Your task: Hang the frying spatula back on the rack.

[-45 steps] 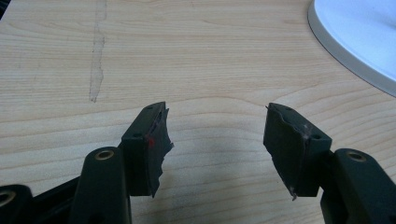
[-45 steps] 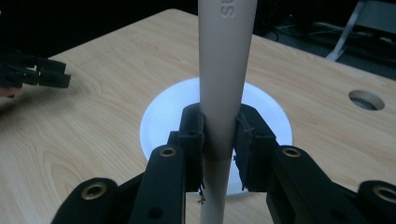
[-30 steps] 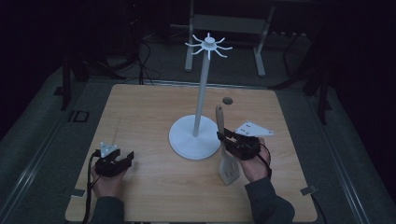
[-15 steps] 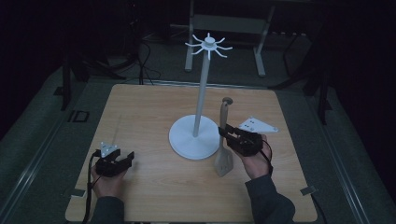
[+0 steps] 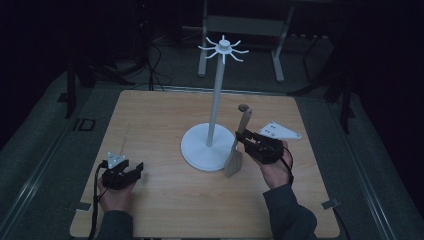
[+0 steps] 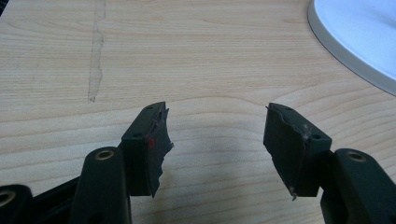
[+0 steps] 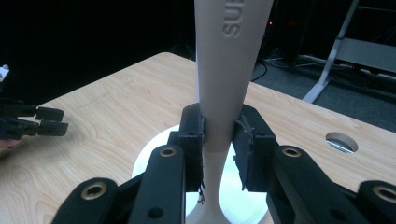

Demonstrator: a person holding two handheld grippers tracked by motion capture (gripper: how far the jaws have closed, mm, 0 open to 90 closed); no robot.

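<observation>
1. Standing over a wooden counter [image 5: 165, 195], a person holds a gripper in each hand, forearms coming in from the near edge.
2. The right gripper [image 5: 245, 139] sits right of centre, and its jaws are pinched on the handle of a pale spatula [image 5: 238, 145].
3. The spatula stands close to upright: its broad flat blade is down, near or touching the counter just beside the stand's base, and its handle rises and leans slightly away from the person, ending in a small rounded tip at the top.
4. In the right gripper view the spatula [image 7: 229, 70] runs straight up between the two black jaws, clamped at the narrow part of its handle, with raised letters visible on the wider part above; the right gripper [image 7: 218, 144] points across the counter toward the far side.
5. The stand [image 5: 214, 112] is white, with a round base, a tall thin pole and a ring of short hooks at the top. It rests near the middle of the counter, just left of the spatula.
6. The left gripper [image 5: 135, 169] rests low at the near left of the counter, well apart from the stand.
7. In the left gripper view its jaws are spread wide over bare wood, pinching nothing, with the left gripper [image 6: 217, 135] aimed toward the edge of the stand's base [image 6: 355, 32] at the upper right.
8. A round hole [image 7: 342, 141] is cut into the counter beyond the right gripper.
</observation>
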